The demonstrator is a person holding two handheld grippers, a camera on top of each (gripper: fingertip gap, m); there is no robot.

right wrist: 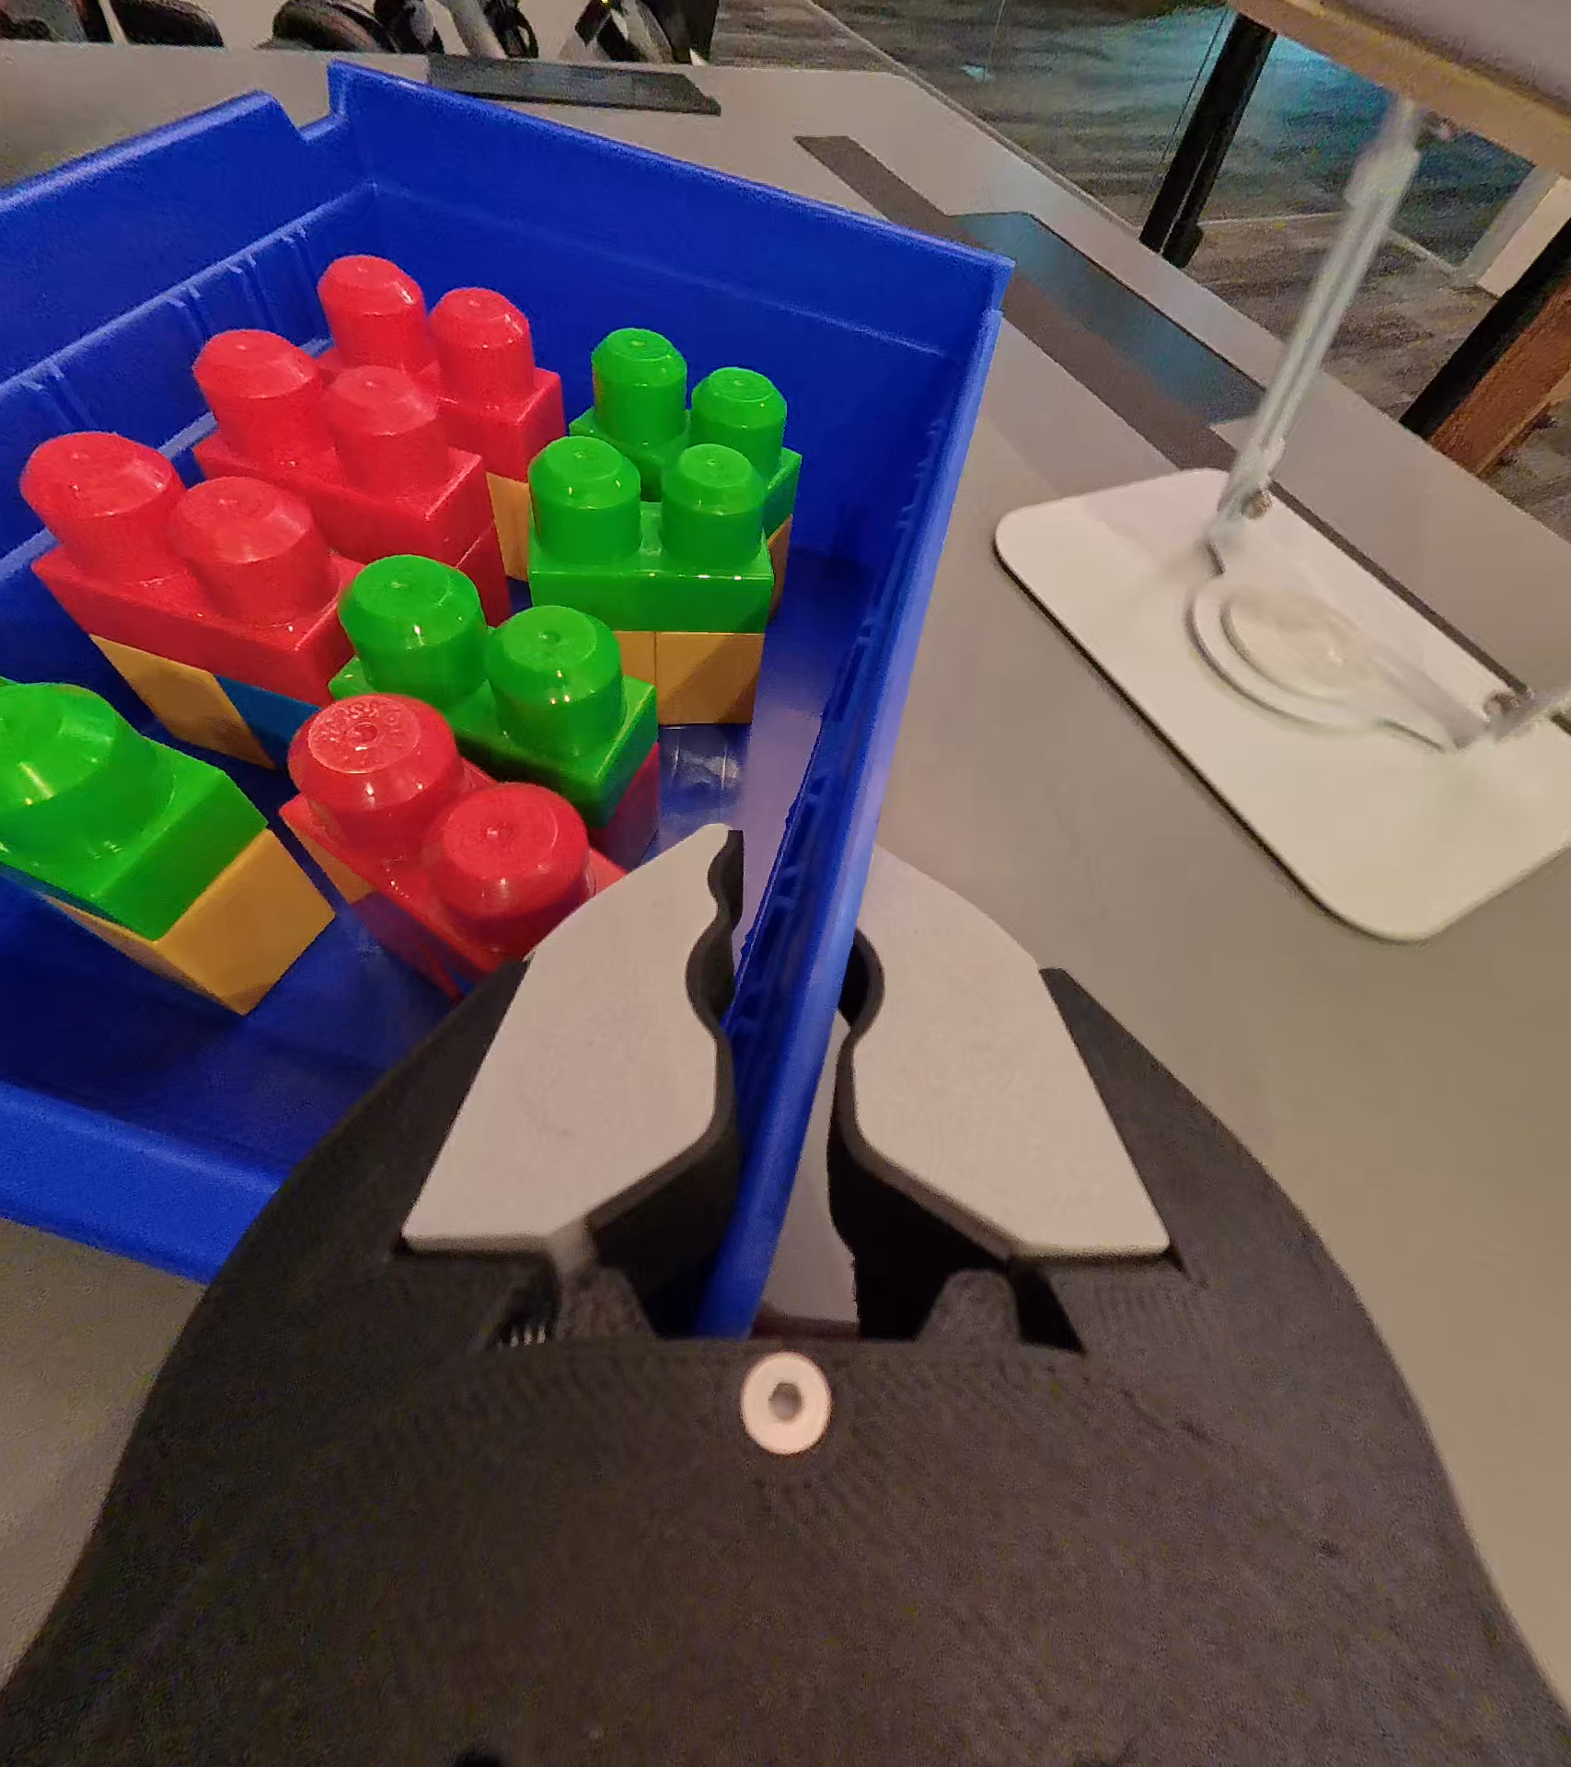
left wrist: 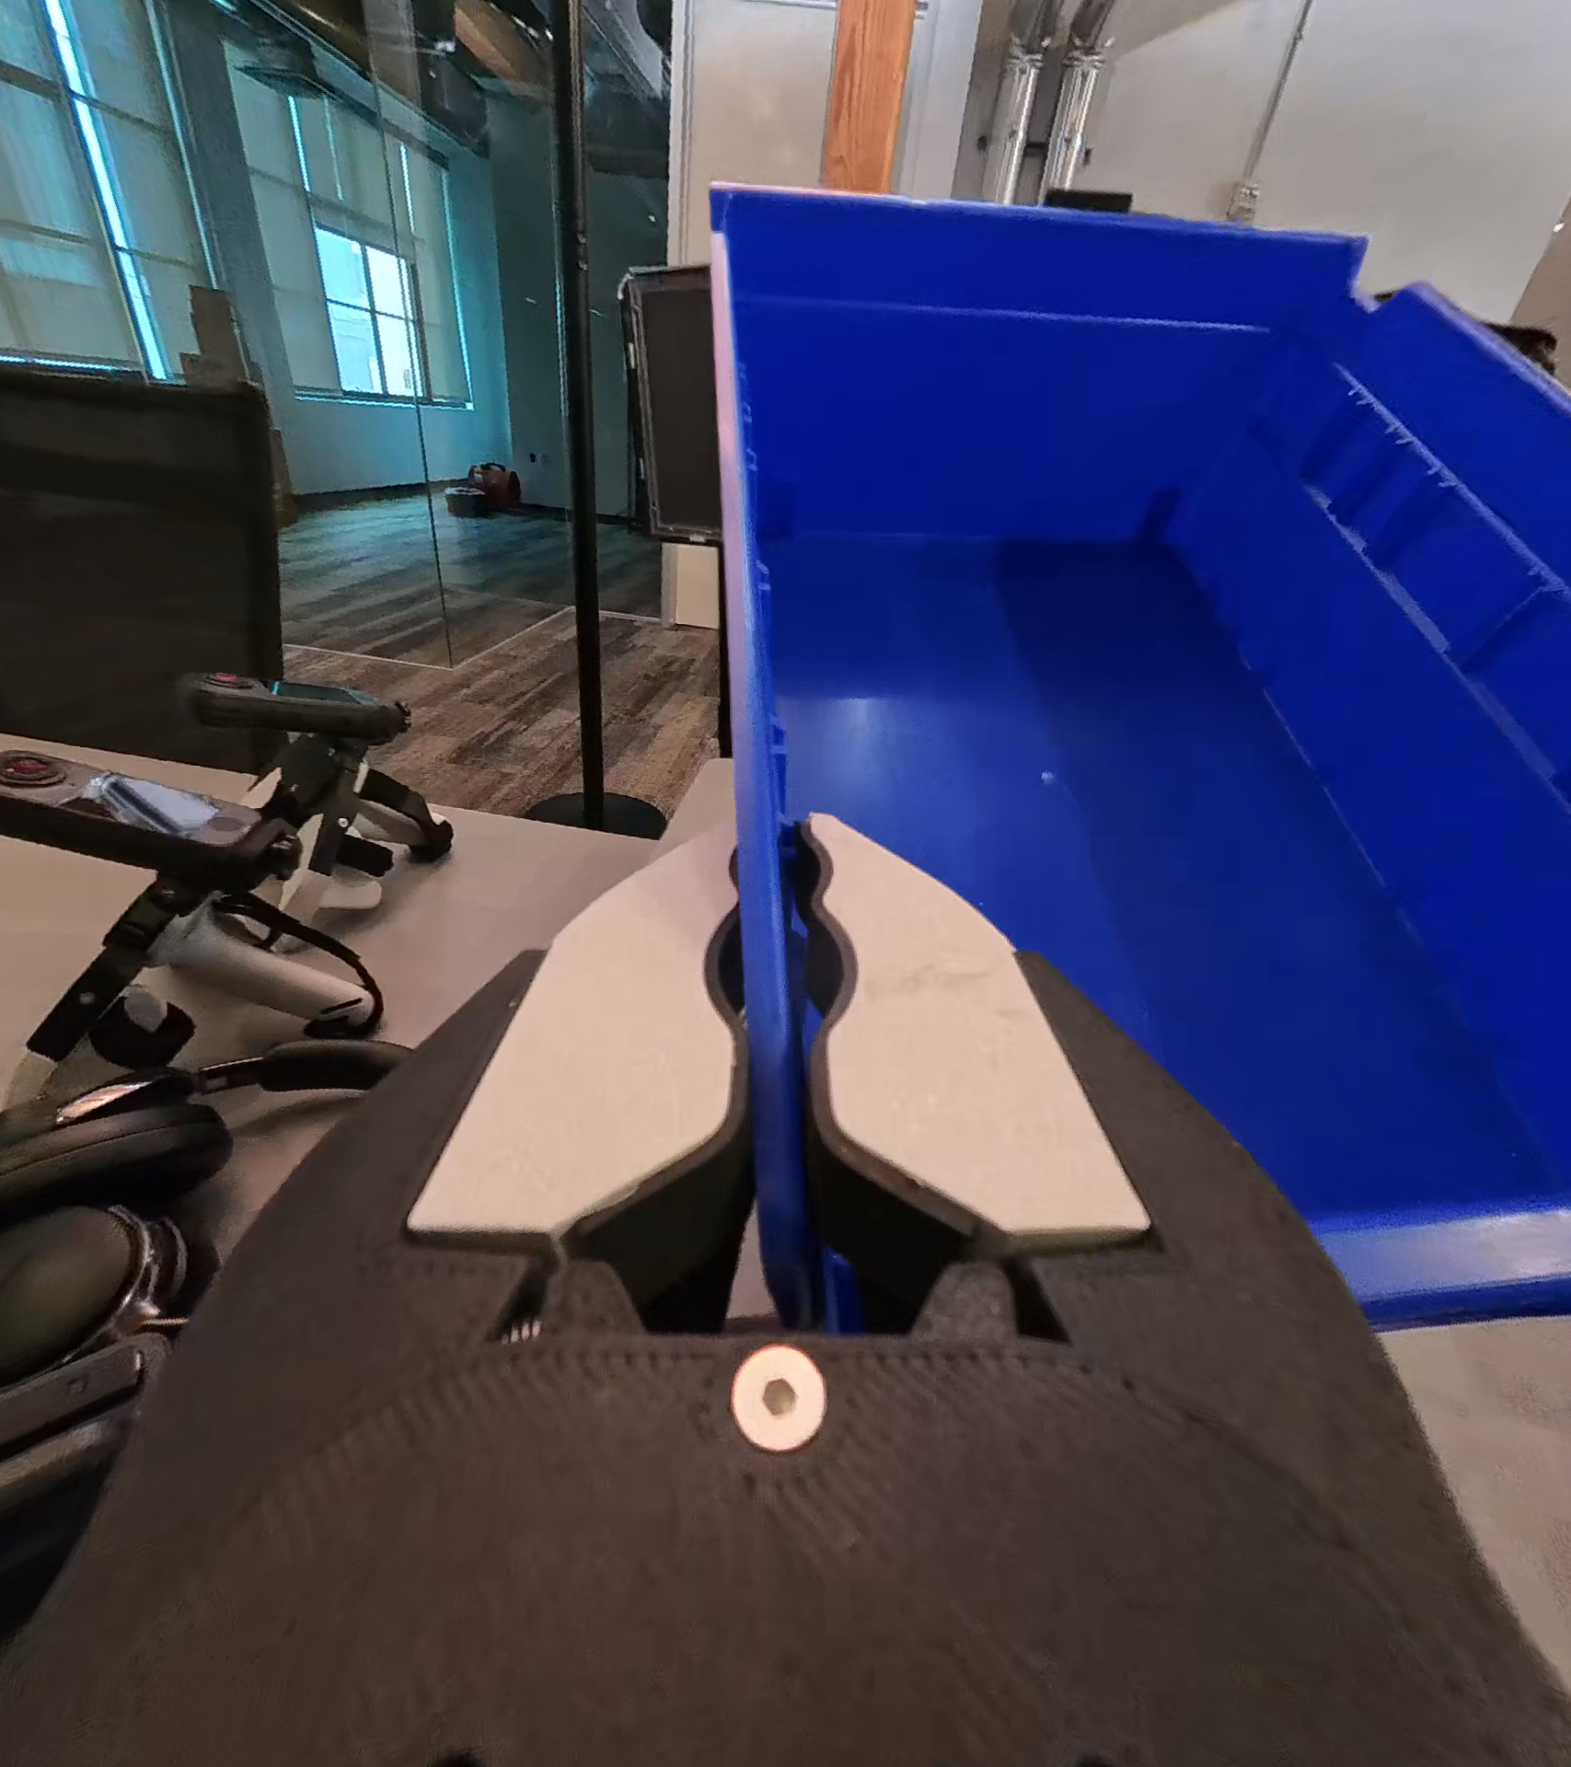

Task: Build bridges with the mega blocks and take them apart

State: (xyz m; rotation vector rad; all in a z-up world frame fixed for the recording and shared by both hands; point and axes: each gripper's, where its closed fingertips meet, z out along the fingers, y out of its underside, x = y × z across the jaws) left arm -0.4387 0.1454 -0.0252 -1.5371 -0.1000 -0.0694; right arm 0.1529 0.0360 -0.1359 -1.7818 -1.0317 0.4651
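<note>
In the left wrist view my left gripper [left wrist: 776, 841] is shut on the thin left wall of a blue bin [left wrist: 1145, 765]. That bin is tilted and its visible inside is bare. In the right wrist view my right gripper [right wrist: 796, 861] is shut on the right wall of a blue bin [right wrist: 666, 220] that stands on the grey table [right wrist: 1145, 1195]. One finger is inside, one outside. This bin holds several mega blocks: red ones [right wrist: 351, 421], green ones [right wrist: 657, 497], a green one on yellow [right wrist: 64, 794] and a red one [right wrist: 437, 822] beside my inner finger. I cannot tell if both views show one bin.
In the left wrist view, two black cameras on small stands [left wrist: 188, 832] and black headphones [left wrist: 64, 1243] lie on the table at left, with a black pole [left wrist: 585, 430] behind. In the right wrist view, a white base plate with a clear stand [right wrist: 1317, 708] sits right of the bin. Spacing between my two grippers at the tips: around 60 centimeters.
</note>
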